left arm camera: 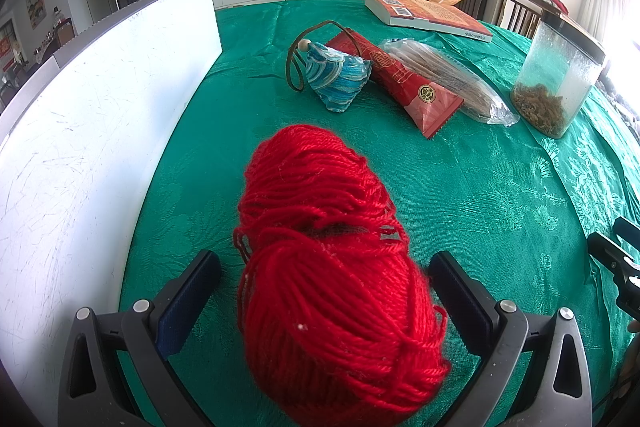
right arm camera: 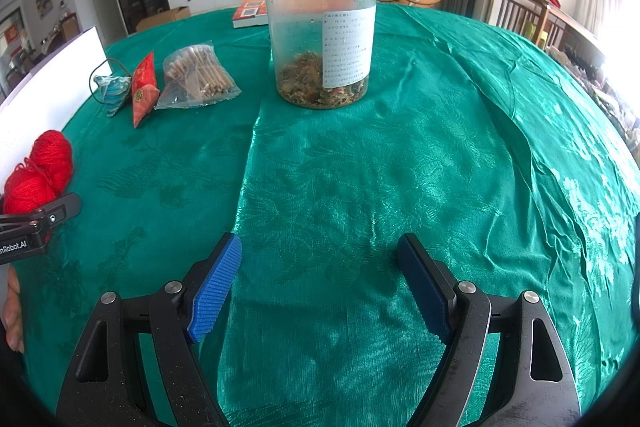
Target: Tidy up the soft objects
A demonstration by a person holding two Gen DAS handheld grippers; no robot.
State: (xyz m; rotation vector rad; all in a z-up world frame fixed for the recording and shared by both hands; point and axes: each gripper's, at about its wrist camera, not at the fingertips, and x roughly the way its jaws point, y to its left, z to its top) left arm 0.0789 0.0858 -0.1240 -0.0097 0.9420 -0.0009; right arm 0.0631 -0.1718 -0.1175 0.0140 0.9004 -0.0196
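Jar label [right arm camera: 348,45] only right-wrist view

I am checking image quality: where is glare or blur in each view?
Left wrist view: the white board is overexposed, and the near end of the red yarn skein is blurred. Right wrist view: window light burns out the right edge, and the green tablecloth shows sheen.
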